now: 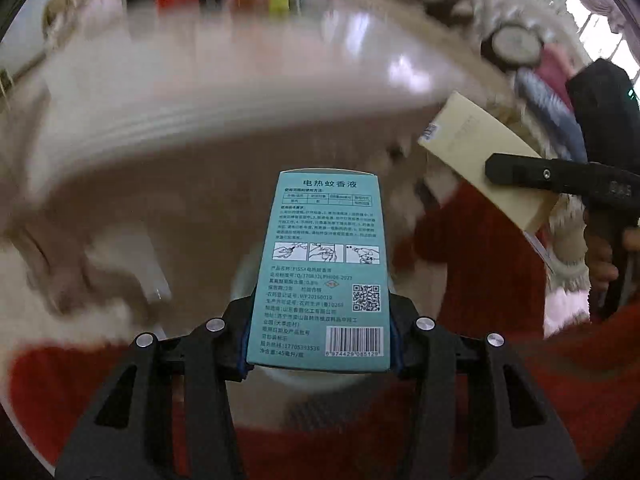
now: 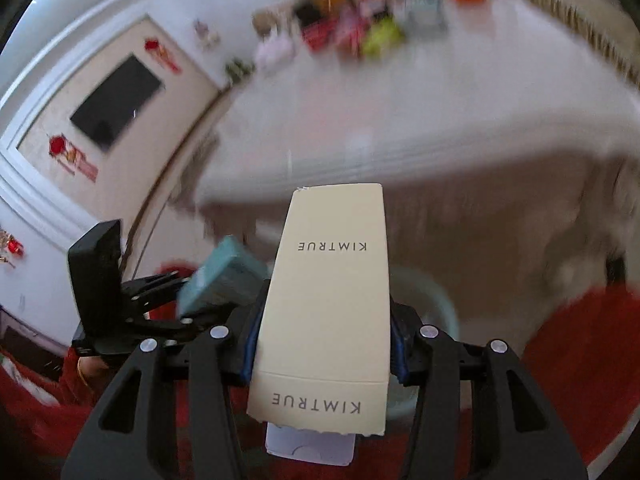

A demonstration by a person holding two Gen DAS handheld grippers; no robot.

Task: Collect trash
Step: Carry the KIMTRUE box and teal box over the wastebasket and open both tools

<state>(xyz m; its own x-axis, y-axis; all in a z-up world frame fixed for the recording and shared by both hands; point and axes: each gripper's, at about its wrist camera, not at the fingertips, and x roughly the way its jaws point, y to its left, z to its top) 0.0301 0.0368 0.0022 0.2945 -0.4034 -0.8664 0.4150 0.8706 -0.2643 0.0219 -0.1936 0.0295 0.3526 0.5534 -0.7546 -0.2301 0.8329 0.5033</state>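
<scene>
In the left wrist view my left gripper [image 1: 320,340] is shut on a teal carton [image 1: 324,264] printed with text, a QR code and a barcode. The carton points away from the camera. My right gripper [image 1: 516,172] comes in from the right, shut on a cream box [image 1: 476,148]. In the right wrist view that cream box [image 2: 328,300], marked KIMTRUE, sits between the fingers of the right gripper [image 2: 324,356]. The left gripper [image 2: 200,304] with the teal carton [image 2: 220,284] is close by on its left. A pale round bin [image 1: 420,280] [image 2: 436,304] lies below both boxes, partly hidden by them.
A white table with a ribbed edge [image 1: 200,100] [image 2: 400,120] stretches ahead, with blurred colourful packages [image 2: 360,20] at its far end. Red fabric [image 1: 560,380] surrounds the bin. A hand [image 1: 600,264] holds the right gripper. A black screen [image 2: 116,104] hangs on the left wall.
</scene>
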